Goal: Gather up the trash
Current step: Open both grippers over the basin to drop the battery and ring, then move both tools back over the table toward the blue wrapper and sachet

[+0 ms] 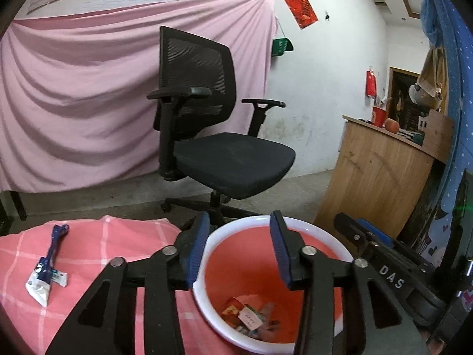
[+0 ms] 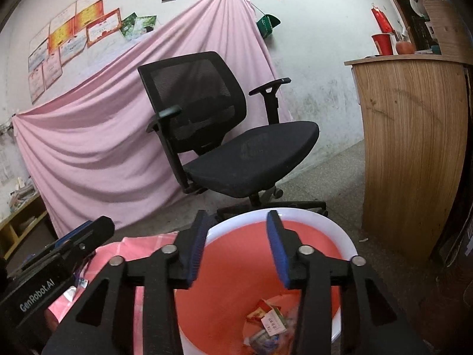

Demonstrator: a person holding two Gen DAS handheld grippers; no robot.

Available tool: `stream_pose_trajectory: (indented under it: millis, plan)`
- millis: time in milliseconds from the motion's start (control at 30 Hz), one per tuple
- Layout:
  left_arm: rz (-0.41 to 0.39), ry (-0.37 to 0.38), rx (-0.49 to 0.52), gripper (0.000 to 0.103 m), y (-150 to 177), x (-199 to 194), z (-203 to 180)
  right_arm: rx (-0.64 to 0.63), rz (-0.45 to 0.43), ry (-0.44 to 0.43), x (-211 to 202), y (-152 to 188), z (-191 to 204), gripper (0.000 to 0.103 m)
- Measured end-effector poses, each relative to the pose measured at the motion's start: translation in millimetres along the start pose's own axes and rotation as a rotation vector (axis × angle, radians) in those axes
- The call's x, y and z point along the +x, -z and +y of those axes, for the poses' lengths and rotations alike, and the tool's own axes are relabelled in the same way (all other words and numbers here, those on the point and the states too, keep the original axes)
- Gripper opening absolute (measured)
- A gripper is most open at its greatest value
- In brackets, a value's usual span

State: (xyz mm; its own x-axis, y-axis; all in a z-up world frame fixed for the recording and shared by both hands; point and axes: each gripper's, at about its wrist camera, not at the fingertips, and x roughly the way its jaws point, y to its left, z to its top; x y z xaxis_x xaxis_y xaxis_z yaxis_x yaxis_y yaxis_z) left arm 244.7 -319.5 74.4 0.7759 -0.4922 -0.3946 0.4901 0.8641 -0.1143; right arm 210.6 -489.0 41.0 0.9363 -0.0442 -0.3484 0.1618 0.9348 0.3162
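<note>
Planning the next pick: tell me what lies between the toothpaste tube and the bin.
Only pink checked cloth, bare between the tube and the bin, in the left wrist view.

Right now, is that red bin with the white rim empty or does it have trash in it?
Not empty, but far from full. The red bin holds a small pile of wrappers and cartons on its bottom; its walls above are bare.

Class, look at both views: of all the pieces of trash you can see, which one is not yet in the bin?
The blue and white wrapper, lying on the pink checked cloth. The other scraps sit at the bottom of the red bin.
</note>
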Motion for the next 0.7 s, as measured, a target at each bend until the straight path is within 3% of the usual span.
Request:
stream_pose_trajectory:
  millis: [167, 300, 367, 433, 500, 700]
  plan:
    - [-0.031, -0.043, -0.016, 0.053, -3, -16, 18, 0.01, -0.05, -0.009, -6, -5, 9, 0.057]
    - [-0.062, -0.094, -0.041, 0.062, -6, -33, 38, 0.006, -0.098, -0.019, -9, -7, 21, 0.077]
    - [-0.066, -0.119, -0.05, 0.071, -7, -39, 49, 0.0, -0.117, -0.027, -10, -8, 28, 0.081]
    - [-0.072, -0.156, -0.052, 0.088, -8, -46, 58, -0.01, -0.137, -0.03, -11, -8, 35, 0.094]
    - [-0.089, -0.192, -0.057, 0.096, -8, -56, 69, -0.018, -0.166, -0.036, -14, -8, 42, 0.103]
    - [-0.129, -0.288, -0.081, 0.1, -5, -85, 102, -0.07, -0.258, -0.09, -24, -5, 70, 0.103]
